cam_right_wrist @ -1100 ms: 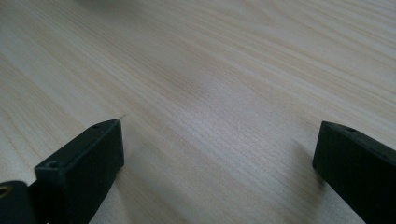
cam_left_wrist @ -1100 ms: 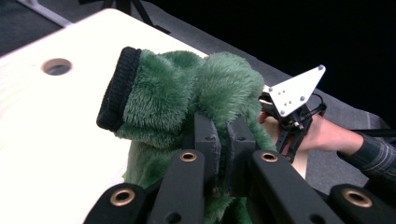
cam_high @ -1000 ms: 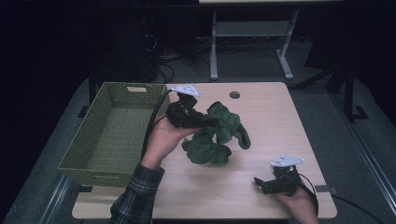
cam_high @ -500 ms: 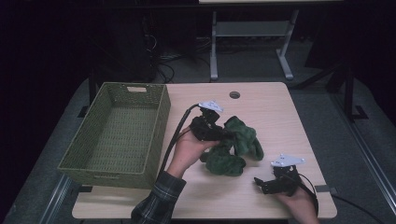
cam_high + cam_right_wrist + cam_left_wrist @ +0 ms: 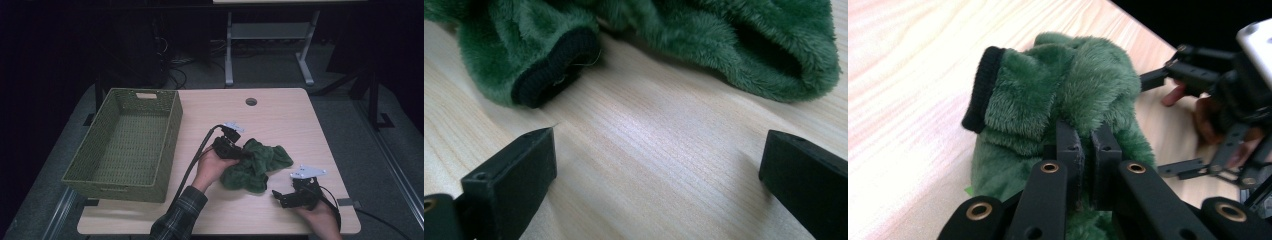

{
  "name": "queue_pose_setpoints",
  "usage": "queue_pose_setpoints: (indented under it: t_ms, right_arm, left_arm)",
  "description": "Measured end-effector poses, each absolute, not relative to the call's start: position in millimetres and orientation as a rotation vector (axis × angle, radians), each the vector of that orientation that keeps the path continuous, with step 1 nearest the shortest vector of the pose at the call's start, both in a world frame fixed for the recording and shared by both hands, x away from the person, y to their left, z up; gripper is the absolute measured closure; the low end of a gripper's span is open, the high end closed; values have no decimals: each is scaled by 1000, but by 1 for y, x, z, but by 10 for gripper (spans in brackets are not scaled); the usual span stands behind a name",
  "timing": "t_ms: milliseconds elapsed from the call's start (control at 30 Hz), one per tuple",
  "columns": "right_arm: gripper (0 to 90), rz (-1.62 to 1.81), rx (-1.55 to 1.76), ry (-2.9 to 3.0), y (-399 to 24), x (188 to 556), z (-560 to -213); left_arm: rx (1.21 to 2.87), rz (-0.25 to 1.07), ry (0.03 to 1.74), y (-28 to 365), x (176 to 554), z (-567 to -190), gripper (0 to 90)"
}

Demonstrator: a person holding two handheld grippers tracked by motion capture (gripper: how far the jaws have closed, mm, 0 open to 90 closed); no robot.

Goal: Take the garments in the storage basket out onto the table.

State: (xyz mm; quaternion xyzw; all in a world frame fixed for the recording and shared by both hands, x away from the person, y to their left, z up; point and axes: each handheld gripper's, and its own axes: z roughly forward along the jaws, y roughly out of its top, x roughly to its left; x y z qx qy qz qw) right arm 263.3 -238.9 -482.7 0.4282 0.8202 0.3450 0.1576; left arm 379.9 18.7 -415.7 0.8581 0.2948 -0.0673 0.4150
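A crumpled green fleece garment with a black cuff lies on the wooden table, right of centre. My left gripper is low at the garment's left side. In the left gripper view its jaws are pinched together on a fold of the fleece. My right gripper rests near the table's front right corner, pointing at the garment. In the right gripper view its jaws stand wide apart over bare wood, with the fleece and cuff just beyond them.
A green woven basket stands on the table's left side with nothing visible inside. A round cable hole sits near the far edge. A metal stand is on the floor behind the table. The left gripper's cable trails beside the basket.
My left gripper has carried the garment rightward and down, away from the basket, so the fleece now rests on the table. The right gripper has not moved.
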Motion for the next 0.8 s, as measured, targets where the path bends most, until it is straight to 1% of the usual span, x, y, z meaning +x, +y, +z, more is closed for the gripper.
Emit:
queue_pose_setpoints:
  t_ms: [333,567,600,633,667,767,800]
  right_arm:
    - [16,987,1225,2346,-239,263,-483]
    - [16,988,1221,2349,-239,263,-483]
    - [16,988,1220,2350,-239,263,-483]
    - [16,988,1220,2350,-239,263,-483]
    - [16,988,1220,2350,-239,263,-483]
    - [16,990,1221,2350,-239,263,-483]
    - [16,991,1222,2350,-239,263,-483]
  left_arm:
    - [2259,-158,722,9,385,-443,854]
    - [2263,-178,730,6,386,-454,842]
    - [2259,-181,728,6,385,-454,825]
    - [2261,-176,721,7,385,-453,750]
    - [2265,-171,713,8,385,-451,750]
    - [2265,-146,694,10,383,-443,610]
    - [2263,-141,688,12,381,-440,580]
